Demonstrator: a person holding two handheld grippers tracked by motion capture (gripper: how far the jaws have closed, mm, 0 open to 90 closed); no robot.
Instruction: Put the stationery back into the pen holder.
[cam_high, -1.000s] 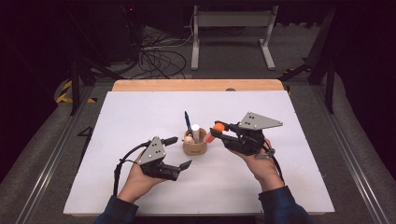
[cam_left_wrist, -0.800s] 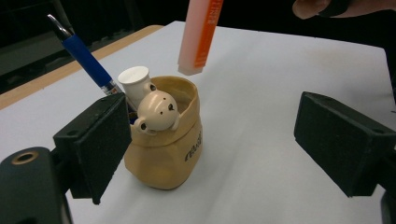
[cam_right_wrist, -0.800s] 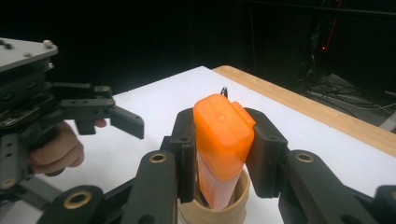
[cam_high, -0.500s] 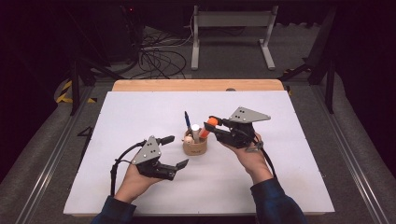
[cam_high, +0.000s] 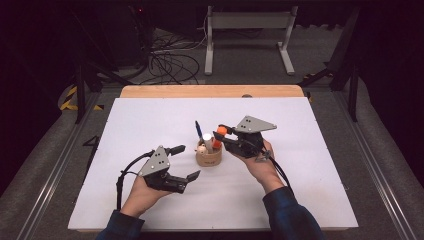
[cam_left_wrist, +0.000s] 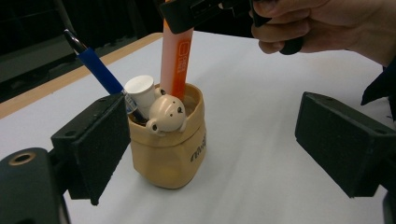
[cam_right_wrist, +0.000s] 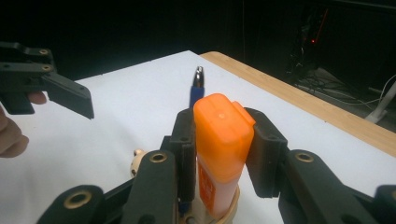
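Note:
A small tan cup (cam_high: 208, 157) (cam_left_wrist: 166, 150) stands mid-table, a bear figure (cam_left_wrist: 167, 114) on its rim. Inside stand a blue pen (cam_high: 198, 131) (cam_left_wrist: 95, 67) (cam_right_wrist: 196, 87) and a white capped stick (cam_left_wrist: 139, 89). My right gripper (cam_high: 220, 134) (cam_right_wrist: 218, 148) is shut on an orange highlighter (cam_high: 219, 137) (cam_left_wrist: 176, 58) (cam_right_wrist: 220, 144), whose lower end sits inside the cup. My left gripper (cam_high: 185, 161) (cam_left_wrist: 212, 140) hangs open just left of the cup, with the cup near its left pad in the left gripper view.
The white table top (cam_high: 150, 120) has a wooden strip (cam_high: 210, 91) along its far edge. Cables and a metal stand (cam_high: 247, 30) lie on the dark floor beyond. Bare white surface spreads on all sides of the cup.
My right gripper has carried the orange highlighter left and down, from beside the cup to inside its mouth. The left gripper shifted slightly and stays open.

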